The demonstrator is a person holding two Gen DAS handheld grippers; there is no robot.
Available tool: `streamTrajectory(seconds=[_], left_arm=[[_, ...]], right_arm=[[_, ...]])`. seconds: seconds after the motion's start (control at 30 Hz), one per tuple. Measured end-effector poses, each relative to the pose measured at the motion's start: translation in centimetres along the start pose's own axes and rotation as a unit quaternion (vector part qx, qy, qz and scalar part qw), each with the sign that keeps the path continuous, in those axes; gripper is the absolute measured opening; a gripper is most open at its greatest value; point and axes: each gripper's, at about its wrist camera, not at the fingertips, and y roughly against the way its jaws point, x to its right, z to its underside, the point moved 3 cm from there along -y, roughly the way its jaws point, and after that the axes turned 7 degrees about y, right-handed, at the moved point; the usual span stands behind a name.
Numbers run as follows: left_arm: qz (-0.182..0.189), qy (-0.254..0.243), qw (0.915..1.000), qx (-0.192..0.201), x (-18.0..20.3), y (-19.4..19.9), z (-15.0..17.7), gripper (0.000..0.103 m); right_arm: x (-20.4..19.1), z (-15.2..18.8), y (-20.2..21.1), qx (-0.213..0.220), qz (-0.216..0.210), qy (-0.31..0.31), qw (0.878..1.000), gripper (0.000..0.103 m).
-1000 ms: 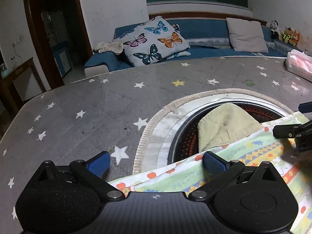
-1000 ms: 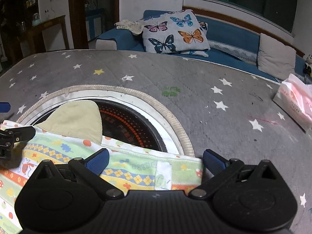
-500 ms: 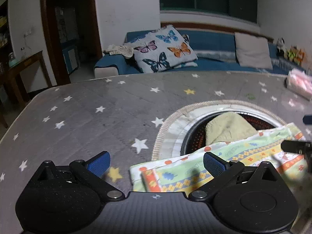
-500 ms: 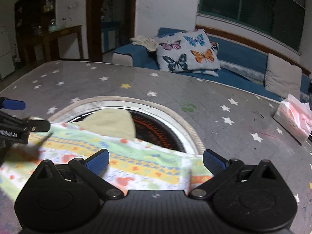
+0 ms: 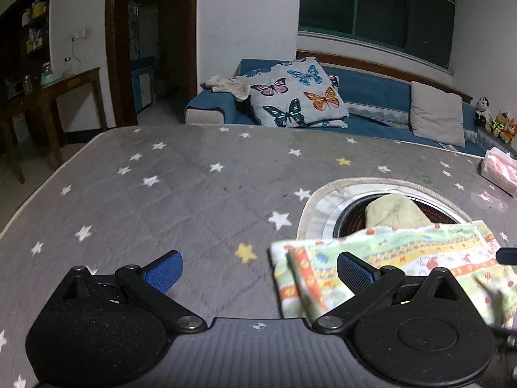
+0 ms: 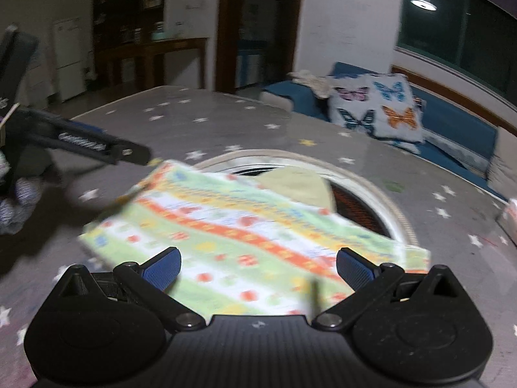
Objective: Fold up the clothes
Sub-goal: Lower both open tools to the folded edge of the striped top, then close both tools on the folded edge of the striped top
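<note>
Left wrist view shows one folded patterned cloth (image 5: 404, 258) lying on the grey star-printed desk (image 5: 194, 194), its far edge over a round opening (image 5: 326, 207) where one pale yellow garment (image 5: 394, 210) sits. Both the left gripper (image 5: 258, 271) and the right gripper (image 6: 258, 268) have their jaws spread wide, grasping nothing. Two cushions lie on one blue sofa (image 5: 371, 87).

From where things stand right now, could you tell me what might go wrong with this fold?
1. The patterned cloth overhangs the round opening in the table, so its far edge may sag inside.
2. Both the left gripper and right gripper are open, so nothing pins the layers, and the fold could slip.
</note>
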Motion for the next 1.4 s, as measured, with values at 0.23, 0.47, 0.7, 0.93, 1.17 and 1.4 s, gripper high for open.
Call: streamTrajectory(seconds=[0.23, 0.47, 0.7, 0.93, 1.17, 1.4], left_arm=[[0.017, 0.041, 0.9989, -0.012, -1.4, 1.1, 0.7, 0.103], [0.036, 0.083, 0.9956, -0.025, -2.9, 2.1, 1.5, 0.103], [0.076, 0.143, 0.9852, -0.057, -3.4, 2.1, 1.8, 0.102], [0.099, 0.194, 0.9728, -0.078, -3.7, 1.9, 2.0, 0.103], [0.132, 0.237, 0.9572, -0.101, -2.8, 0.9, 2.2, 0.102], [0.175, 0.257, 0.9425, -0.124, -0.8, -0.6, 2.4, 0.074]], right_arm=[[-4.4, -0.3, 0.4, 0.009, -0.048, 0.051, 0.998, 0.102], [-8.6, -0.9, -0.4, 0.011, -0.082, 0.111, 0.990, 0.082], [-11.7, -1.4, -1.6, 0.010, -0.082, 0.182, 0.980, 0.055], [-11.2, -1.8, -1.7, 0.022, -0.080, 0.159, 0.984, 0.017], [-9.2, -2.4, 0.4, 0.048, -0.089, 0.115, 0.988, 0.014], [-8.1, -2.1, 1.3, 0.057, -0.101, 0.098, 0.988, 0.013]])
